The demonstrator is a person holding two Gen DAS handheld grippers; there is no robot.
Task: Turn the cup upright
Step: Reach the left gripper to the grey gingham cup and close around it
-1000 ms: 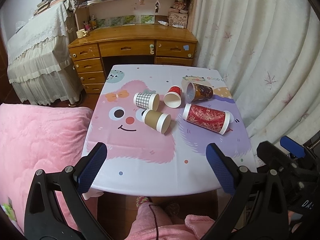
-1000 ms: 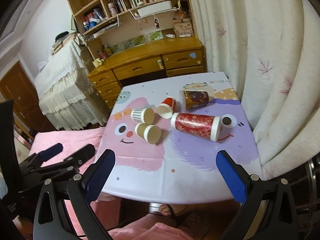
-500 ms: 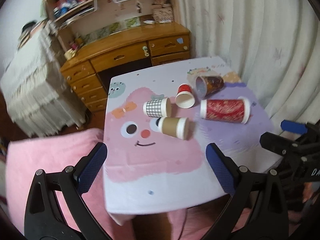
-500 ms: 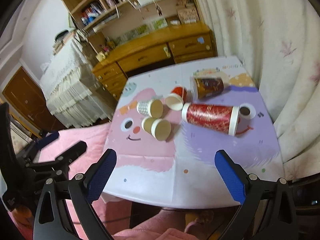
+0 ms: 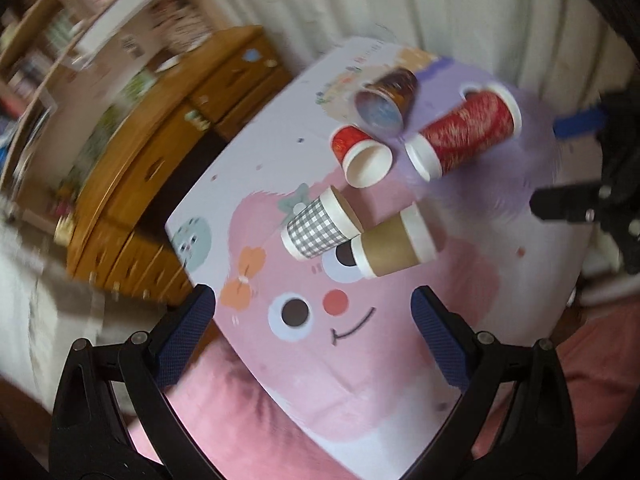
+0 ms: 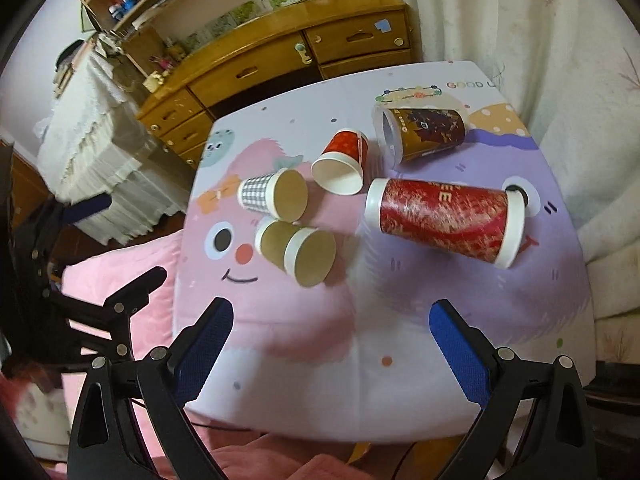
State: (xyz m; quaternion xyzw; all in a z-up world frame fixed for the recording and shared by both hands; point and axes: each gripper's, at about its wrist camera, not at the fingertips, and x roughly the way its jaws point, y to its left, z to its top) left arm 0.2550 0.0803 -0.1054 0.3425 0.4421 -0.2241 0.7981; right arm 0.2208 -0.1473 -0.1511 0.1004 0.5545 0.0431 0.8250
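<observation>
Several paper cups lie on their sides on the cartoon-print table [image 6: 420, 340]: a tall red cup [image 6: 442, 220] [image 5: 466, 132], a dark brown printed cup [image 6: 424, 130] [image 5: 386, 100], a small red cup [image 6: 342, 162] [image 5: 360, 150], a grey checked cup [image 6: 272, 196] [image 5: 320, 226] and a plain brown cup [image 6: 298, 250] [image 5: 394, 242]. My left gripper [image 5: 312, 320] is open and empty over the table's left edge, tilted. My right gripper [image 6: 330, 326] is open and empty above the near part of the table, short of the cups.
A wooden desk with drawers [image 6: 280, 60] stands behind the table under bookshelves. White curtains [image 6: 560, 60] hang along the right. A pink blanket [image 6: 120, 280] lies left of the table and a lace-covered piece of furniture [image 6: 88, 140] further left.
Both grippers moved closer to the cups. The left gripper swung left and rolled, so its view is tilted and blurred. The cups have not moved.
</observation>
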